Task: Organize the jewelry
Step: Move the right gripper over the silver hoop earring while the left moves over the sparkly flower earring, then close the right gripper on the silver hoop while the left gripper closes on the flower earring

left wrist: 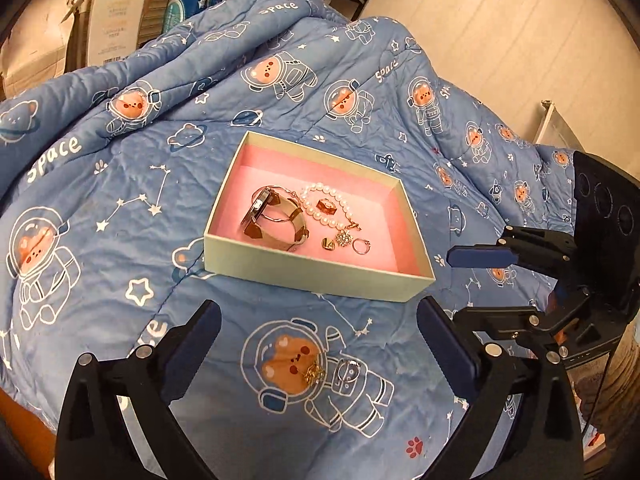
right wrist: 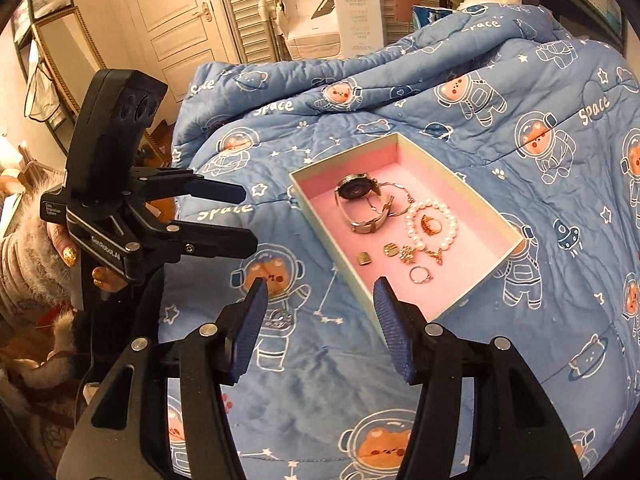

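Observation:
A pale green box with pink lining (left wrist: 308,276) (right wrist: 472,300) sits on the blue quilt. Inside lie a watch (left wrist: 276,216) (right wrist: 360,200), a pearl bracelet (left wrist: 324,208) (right wrist: 432,224), a gold ring (left wrist: 326,205) (right wrist: 431,225), a silver ring (left wrist: 361,246) (right wrist: 420,274) and small gold charms (left wrist: 336,240) (right wrist: 400,254). On the quilt, near my left gripper (left wrist: 320,328), lie a gold charm (left wrist: 314,374) and a silver ring (left wrist: 348,372) (right wrist: 278,318). My left gripper is open and empty. My right gripper (right wrist: 320,300) is open and empty by the box's near corner.
The blue space-bear quilt (left wrist: 120,184) (right wrist: 560,80) covers the whole surface, rumpled at the back. Cardboard boxes (left wrist: 112,12) and a white appliance box (right wrist: 356,8) stand behind it. A door (right wrist: 172,12) is at the far left.

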A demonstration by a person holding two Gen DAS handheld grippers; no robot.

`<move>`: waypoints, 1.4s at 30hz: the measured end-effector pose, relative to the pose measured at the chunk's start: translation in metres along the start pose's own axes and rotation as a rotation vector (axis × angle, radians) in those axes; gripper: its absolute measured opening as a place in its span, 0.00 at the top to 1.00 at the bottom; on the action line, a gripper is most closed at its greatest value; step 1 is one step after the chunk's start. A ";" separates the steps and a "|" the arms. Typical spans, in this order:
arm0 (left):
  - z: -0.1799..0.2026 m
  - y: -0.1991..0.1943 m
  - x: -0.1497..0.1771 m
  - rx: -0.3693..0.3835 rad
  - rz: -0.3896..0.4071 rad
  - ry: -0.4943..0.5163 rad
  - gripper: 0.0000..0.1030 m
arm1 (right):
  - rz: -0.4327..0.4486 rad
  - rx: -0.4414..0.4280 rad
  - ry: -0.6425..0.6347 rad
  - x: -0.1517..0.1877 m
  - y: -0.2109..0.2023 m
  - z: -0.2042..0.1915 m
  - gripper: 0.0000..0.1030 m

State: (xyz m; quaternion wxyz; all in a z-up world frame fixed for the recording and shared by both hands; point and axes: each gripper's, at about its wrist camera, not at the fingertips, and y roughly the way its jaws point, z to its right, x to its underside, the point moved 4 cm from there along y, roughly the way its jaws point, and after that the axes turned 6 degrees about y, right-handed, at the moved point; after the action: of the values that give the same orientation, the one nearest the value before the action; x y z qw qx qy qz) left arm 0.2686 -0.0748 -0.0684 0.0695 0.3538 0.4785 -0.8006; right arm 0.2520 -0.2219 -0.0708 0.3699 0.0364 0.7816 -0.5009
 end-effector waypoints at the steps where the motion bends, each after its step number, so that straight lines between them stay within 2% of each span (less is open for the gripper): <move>1: 0.001 -0.001 0.005 -0.016 0.007 0.010 0.07 | -0.007 0.001 0.003 0.006 0.003 -0.003 0.46; 4: 0.005 -0.002 0.023 -0.099 -0.008 0.076 0.07 | -0.031 0.016 0.028 0.022 0.015 -0.006 0.46; 8: 0.008 -0.002 0.042 -0.173 -0.023 0.147 0.07 | -0.044 0.034 0.041 0.038 0.031 -0.010 0.46; 14: 0.007 0.001 0.063 -0.203 -0.037 0.169 0.07 | -0.049 0.047 0.039 0.052 0.053 -0.019 0.46; 21: 0.003 0.007 0.076 -0.267 -0.050 0.171 0.11 | -0.023 0.101 -0.047 0.054 0.071 -0.033 0.48; 23: 0.000 0.007 0.077 -0.276 -0.050 0.162 0.12 | -0.027 0.110 -0.057 0.053 0.076 -0.034 0.53; 27: -0.003 0.007 0.077 -0.292 -0.050 0.162 0.12 | -0.027 0.117 -0.043 0.051 0.083 -0.030 0.54; 30: -0.003 0.009 0.077 -0.297 -0.050 0.166 0.12 | -0.024 0.115 -0.033 0.050 0.085 -0.029 0.61; 31: -0.003 0.010 0.076 -0.298 -0.049 0.167 0.14 | -0.023 0.115 -0.031 0.050 0.086 -0.028 0.63; 33: -0.001 0.012 0.074 -0.284 -0.051 0.175 0.23 | -0.020 0.116 -0.030 0.049 0.087 -0.028 0.71; 37: 0.004 0.018 0.071 -0.293 -0.056 0.194 0.25 | -0.015 0.115 -0.002 0.050 0.086 -0.024 0.80; 40: 0.010 0.022 0.070 -0.261 -0.057 0.210 0.34 | -0.008 0.113 0.026 0.052 0.082 -0.021 0.80; 42: 0.013 0.027 0.069 -0.252 -0.066 0.221 0.43 | -0.005 0.112 0.039 0.054 0.079 -0.020 0.80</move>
State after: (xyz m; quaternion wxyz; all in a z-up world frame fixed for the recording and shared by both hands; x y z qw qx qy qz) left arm 0.2232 -0.0844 -0.1272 0.0342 0.4122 0.5913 -0.6923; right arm 0.2360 -0.1834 -0.1590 0.3509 0.0649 0.7593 -0.5441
